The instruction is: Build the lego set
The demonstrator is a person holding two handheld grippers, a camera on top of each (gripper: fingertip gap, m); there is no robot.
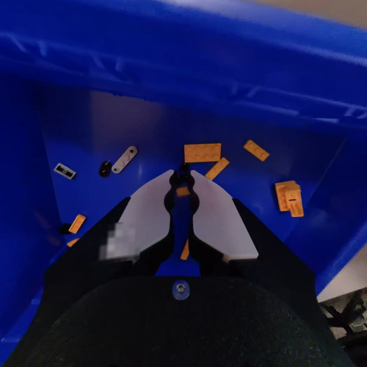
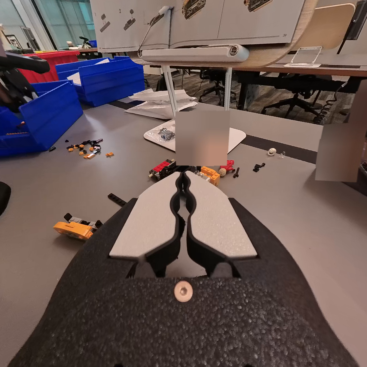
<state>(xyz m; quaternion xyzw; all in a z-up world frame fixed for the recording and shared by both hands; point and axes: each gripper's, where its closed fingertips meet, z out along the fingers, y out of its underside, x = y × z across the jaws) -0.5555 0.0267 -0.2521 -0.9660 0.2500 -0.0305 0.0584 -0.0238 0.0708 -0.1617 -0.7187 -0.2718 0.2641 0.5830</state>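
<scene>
Left wrist view: orange 2x4 plate (image 1: pixel 202 152) just beyond left gripper (image 1: pixel 182 172).

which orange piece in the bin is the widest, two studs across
The orange two-by-four plate just beyond the left gripper; the others are narrow strips or a chunky assembly.

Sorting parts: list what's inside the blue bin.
Blue bin: orange plates, an orange block, a grey plate, small black bits. The left gripper hides more.
</scene>
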